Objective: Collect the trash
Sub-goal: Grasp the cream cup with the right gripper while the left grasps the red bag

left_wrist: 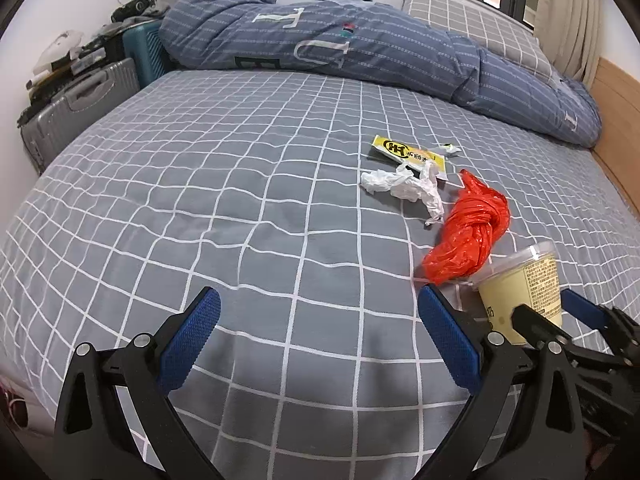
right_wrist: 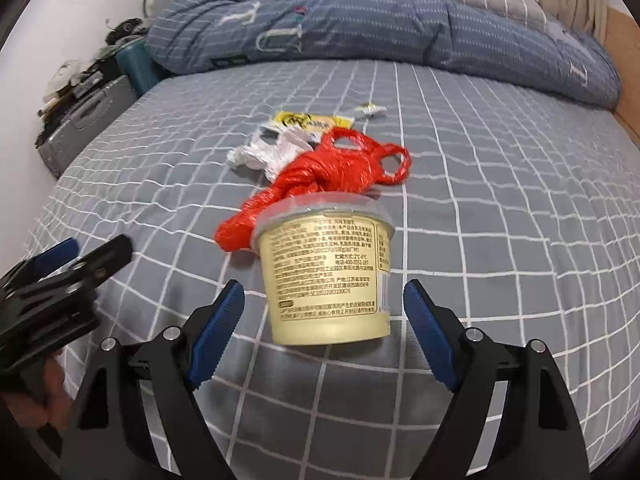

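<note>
Count on the bed [left_wrist: 200, 208]: one cream cup [right_wrist: 326, 268] with a clear lid, one knotted red bag [right_wrist: 320, 176], one crumpled white bag [left_wrist: 404, 186], one yellow wrapper [left_wrist: 408, 154], one small silvery scrap [left_wrist: 448, 149]. Five pieces of trash in all. One folded blue quilt [left_wrist: 360, 48] lies along the far side of the bed.

My right gripper [right_wrist: 324, 320]: jaws spread wide, pads clear of everything. The cup stands upright on the sheet at 12 o'clock from it, its base between the two pads, with a gap showing on each side. Not gripped.

The red bag lies just behind the cup, at 11 to 12 o'clock, touching or nearly touching it. White bag and yellow wrapper lie farther out along the same line; the scrap is at about 1 o'clock.

My left gripper [left_wrist: 320, 336]: jaws spread, nothing between them, bare sheet beneath. From it the cup is at 3 o'clock, just outside the right-hand pad; the rest of the trash is at 1 to 2 o'clock.
</note>
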Motion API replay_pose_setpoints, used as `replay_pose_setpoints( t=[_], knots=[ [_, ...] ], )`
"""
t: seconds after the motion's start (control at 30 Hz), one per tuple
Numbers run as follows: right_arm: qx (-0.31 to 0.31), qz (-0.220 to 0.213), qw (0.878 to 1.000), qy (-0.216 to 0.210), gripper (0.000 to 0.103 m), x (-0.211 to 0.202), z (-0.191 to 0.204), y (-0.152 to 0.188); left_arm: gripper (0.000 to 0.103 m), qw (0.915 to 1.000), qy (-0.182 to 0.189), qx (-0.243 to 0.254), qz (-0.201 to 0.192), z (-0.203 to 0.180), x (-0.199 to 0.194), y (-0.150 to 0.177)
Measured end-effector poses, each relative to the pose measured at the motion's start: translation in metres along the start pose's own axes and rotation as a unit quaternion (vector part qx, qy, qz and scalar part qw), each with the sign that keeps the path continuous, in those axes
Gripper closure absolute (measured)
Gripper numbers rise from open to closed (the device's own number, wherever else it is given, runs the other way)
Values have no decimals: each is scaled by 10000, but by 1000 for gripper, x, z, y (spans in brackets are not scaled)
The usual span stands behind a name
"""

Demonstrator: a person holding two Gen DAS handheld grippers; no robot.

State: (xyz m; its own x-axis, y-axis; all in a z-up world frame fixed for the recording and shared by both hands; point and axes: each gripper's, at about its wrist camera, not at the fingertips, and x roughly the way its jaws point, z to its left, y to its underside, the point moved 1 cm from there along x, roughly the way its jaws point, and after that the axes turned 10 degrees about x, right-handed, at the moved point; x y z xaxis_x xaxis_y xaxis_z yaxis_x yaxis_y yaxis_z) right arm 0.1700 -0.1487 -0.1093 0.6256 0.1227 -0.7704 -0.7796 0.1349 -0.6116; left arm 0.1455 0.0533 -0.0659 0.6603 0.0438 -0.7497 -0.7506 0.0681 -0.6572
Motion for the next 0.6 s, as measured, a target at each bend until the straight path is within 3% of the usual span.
replay_pose_setpoints(
  t=[0.03,0.07,0.2,0.47,0.6],
  knots=[
    [76,98,9999,32,25,5,-2,0,6,10000,3,22,10,-1,0,0],
    [146,220,9996,18,34,10,-5,-1,6,10000,17,32,19,-2,1,0],
    [65,216,9997,-56,36,10,-9,1,6,9998,172,120,25,-13,3,-3],
    [174,-392,9988,246,36,-32,-52,-18,7,9963,423,715,-218,-64,13,-38],
    [380,-529,9970,414,36,-41,-88,-29,7,9940,741,792,-127,-87,35,-53]
  ],
)
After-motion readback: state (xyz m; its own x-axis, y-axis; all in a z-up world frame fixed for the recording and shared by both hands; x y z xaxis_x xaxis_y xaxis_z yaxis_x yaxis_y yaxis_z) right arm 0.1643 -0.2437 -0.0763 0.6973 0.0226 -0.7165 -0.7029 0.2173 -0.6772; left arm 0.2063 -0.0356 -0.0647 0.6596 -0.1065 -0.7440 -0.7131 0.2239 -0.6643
